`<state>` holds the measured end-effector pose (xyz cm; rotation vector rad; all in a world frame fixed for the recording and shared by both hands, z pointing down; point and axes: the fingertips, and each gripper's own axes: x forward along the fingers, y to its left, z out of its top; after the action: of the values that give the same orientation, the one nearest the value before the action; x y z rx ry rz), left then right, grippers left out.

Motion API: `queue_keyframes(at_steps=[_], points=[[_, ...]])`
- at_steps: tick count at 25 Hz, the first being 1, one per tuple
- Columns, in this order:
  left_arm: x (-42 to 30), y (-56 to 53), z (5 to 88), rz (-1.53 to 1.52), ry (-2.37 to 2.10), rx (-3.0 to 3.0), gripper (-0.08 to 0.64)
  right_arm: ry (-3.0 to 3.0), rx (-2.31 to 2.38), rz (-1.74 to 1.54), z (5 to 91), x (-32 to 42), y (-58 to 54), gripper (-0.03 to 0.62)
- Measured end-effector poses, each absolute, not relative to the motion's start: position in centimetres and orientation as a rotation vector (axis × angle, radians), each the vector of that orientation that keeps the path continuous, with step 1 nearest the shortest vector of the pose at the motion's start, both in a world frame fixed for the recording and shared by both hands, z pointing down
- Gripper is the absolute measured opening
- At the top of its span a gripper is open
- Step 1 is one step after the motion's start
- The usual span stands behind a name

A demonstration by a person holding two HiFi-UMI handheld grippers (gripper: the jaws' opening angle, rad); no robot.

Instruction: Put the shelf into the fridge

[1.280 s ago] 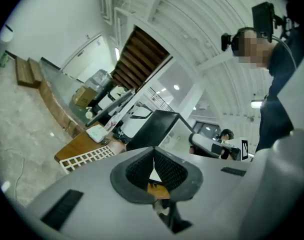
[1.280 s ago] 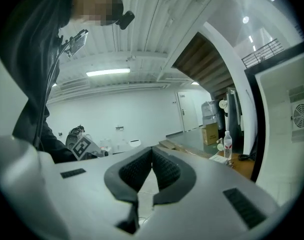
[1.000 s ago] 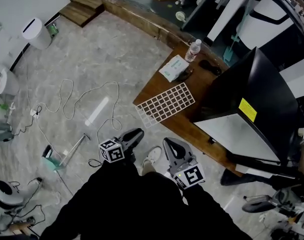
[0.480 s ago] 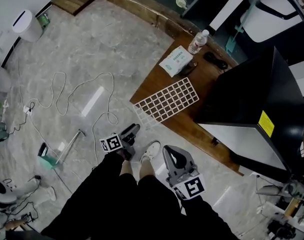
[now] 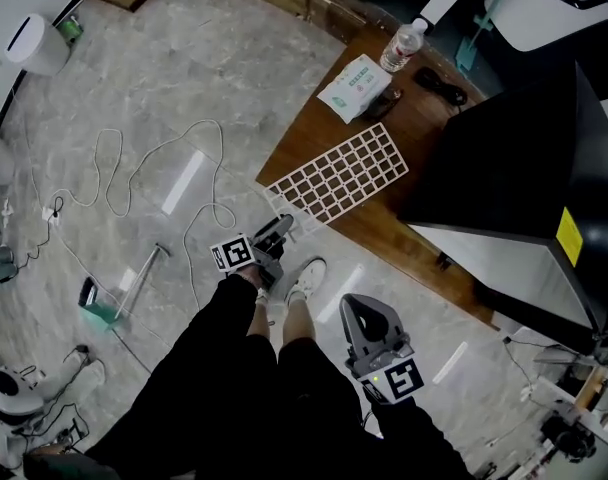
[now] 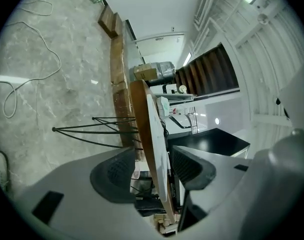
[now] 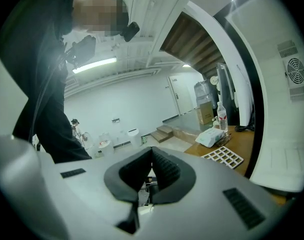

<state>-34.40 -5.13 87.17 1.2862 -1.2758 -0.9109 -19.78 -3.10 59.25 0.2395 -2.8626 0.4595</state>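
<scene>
Your left gripper [image 6: 154, 165] has its jaws wide apart; they have just been opening, and neither pad presses on anything. Between them, seen edge-on in the left gripper view, stand the thin white shelf [image 6: 158, 149] and the brown edge of the table [image 6: 142, 134] beneath it. From your head view, that gripper's [image 5: 282, 228] tips sit right at the shelf's [image 5: 344, 173] near corner, which juts over the table's [image 5: 424, 118] edge. The shelf, a white grid, lies flat on the wood, with the black fridge [image 5: 514, 158] just beside its far end.

Your right gripper [image 7: 152, 153] has its jaws closed together with nothing between them. It [image 5: 362, 304] hangs low by your leg, well apart from the shelf [image 7: 223, 156], which shows off to its right.
</scene>
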Motion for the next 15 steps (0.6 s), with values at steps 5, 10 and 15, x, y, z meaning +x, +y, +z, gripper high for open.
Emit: queue_keyframes(at_steps=[5, 10, 15], points=[[-33.8, -6.4, 87.2, -0.907, -1.245, 1.323, 0.099, -2.893, 0.257, 0.443, 58.9, -18.9, -3.1, 0.002], [-33.9, -6.1, 85.9, -0.966, -1.195, 1.348, 0.031, -2.850, 0.310, 0.455, 59.4, -17.9, -3.1, 0.002], [-34.8, -3.3, 83.9, -1.049, -1.149, 1.360, 0.034, -2.850, 0.340, 0.441, 58.8, -18.0, -2.6, 0.002]])
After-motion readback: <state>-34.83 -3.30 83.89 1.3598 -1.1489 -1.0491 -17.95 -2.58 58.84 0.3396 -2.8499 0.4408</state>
